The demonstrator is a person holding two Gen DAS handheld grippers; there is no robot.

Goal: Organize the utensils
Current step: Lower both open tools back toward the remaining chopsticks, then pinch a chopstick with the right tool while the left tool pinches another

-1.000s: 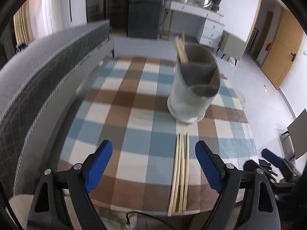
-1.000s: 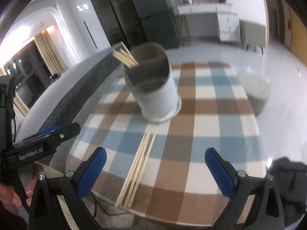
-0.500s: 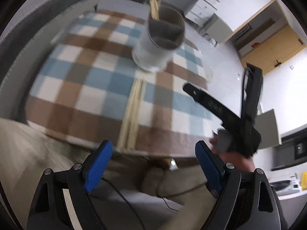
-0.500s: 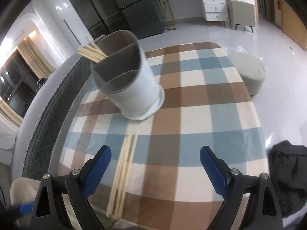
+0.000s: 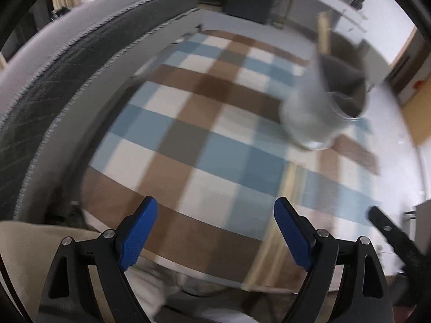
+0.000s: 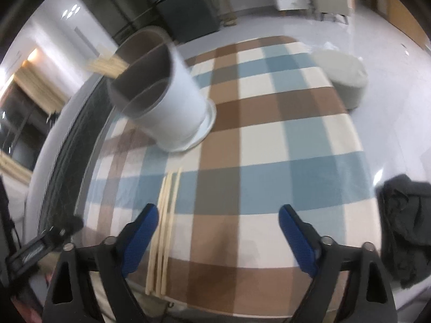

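A white round utensil holder (image 6: 167,102) with inner partitions stands on the checked tablecloth (image 6: 269,145). Several chopsticks (image 6: 107,66) stick out of its far compartment. Several loose chopsticks (image 6: 167,215) lie side by side near the table's front edge. My right gripper (image 6: 219,228) hovers over the cloth with its jaws closing; nothing is pressed between them, and the loose chopsticks run just beside its left finger (image 6: 142,228). My left gripper (image 5: 215,231) is open and empty above the front edge, in a blurred view. There the holder (image 5: 323,113) is far right and the loose chopsticks (image 5: 282,202) lie by its right finger.
A grey sofa (image 5: 67,80) runs along the table's left side. A round pouf (image 6: 344,80) stands on the floor beyond the right edge, and a dark garment (image 6: 404,228) lies at lower right. The other gripper's black body (image 5: 388,231) shows at the right.
The left view has swung from past the table's front edge back onto the cloth. The right gripper came lower and nearer the loose chopsticks, and its jaws have narrowed a little.
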